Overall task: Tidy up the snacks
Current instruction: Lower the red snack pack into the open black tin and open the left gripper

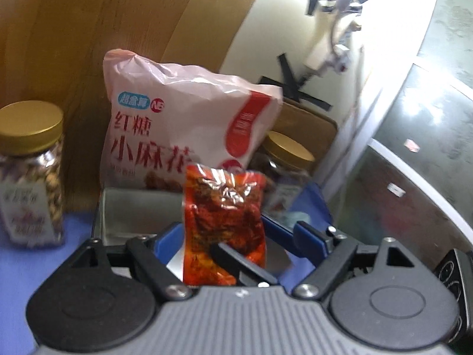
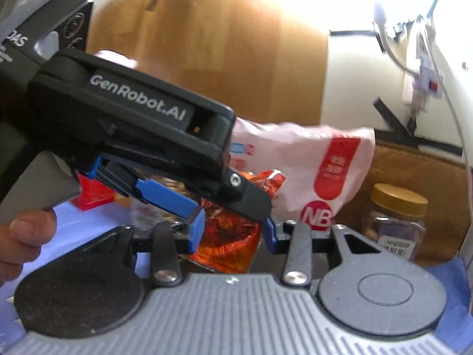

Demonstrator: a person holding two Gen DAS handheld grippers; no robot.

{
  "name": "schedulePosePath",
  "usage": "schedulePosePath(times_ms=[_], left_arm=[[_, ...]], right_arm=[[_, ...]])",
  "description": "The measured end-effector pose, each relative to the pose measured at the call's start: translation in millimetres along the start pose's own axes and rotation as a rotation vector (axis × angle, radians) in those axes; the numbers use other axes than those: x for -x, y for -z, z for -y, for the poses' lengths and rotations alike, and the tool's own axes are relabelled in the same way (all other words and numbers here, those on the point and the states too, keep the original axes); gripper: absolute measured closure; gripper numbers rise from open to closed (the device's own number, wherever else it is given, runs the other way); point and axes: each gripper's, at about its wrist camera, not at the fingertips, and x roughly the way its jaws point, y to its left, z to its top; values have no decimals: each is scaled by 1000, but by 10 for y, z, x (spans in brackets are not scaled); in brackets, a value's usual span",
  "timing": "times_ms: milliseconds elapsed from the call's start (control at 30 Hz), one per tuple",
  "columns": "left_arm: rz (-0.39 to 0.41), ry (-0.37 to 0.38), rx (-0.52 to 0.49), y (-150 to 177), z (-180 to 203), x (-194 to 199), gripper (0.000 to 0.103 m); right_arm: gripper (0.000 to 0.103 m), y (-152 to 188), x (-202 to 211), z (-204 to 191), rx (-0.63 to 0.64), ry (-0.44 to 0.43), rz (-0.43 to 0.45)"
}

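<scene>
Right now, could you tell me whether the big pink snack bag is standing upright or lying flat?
Upright. The pink snack bag stands on its bottom edge against the cardboard box, its printed text reading level.

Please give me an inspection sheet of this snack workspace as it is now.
Surface: blue-violet table cover.
Job's things: red-orange foil snack packet; large pink-white snack bag; clear gold-lidded jar left of it; similar jar right of it; open grey box.
Clutter: small red box.
Grippers: right hand-held gripper seems shut on the packet; left hand-held gripper open around it.
Cables: white cable on the wall.
Surroundings: brown cardboard box, white wall.
</scene>
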Motion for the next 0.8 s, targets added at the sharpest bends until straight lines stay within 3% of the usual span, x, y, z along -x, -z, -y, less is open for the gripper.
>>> schedulePosePath(times_ms=[100, 167, 267, 367, 467, 533, 600, 633, 800], left_arm=[[-33, -61, -9, -35, -122, -169, 16], [-2, -62, -12, -13, -222, -84, 16], [43, -144, -3, 18, -380, 83, 16], [10, -264, -17, 69, -496, 74, 16], [-62, -314, -2, 146, -591, -55, 16], [-106, -337, 11, 204, -609, -162, 21], [-153, -311, 45, 264, -640, -244, 37], [-177, -279, 87, 272, -658, -265, 36], [-187, -344, 71, 343, -509, -212, 38]], right_arm=[[51, 83, -183, 198, -48, 5, -49], [51, 152, -101, 296, -82, 22, -40], [51, 232, 64, 505, -185, 66, -29], [51, 302, 104, 720, -274, 104, -60], [51, 413, 77, 753, -354, 69, -130], [41, 465, 50, 753, -405, 44, -146], [38, 489, 2, 729, -419, 36, -151], [38, 494, -2, 723, -416, 36, -161], [38, 484, -31, 737, -457, 20, -182]])
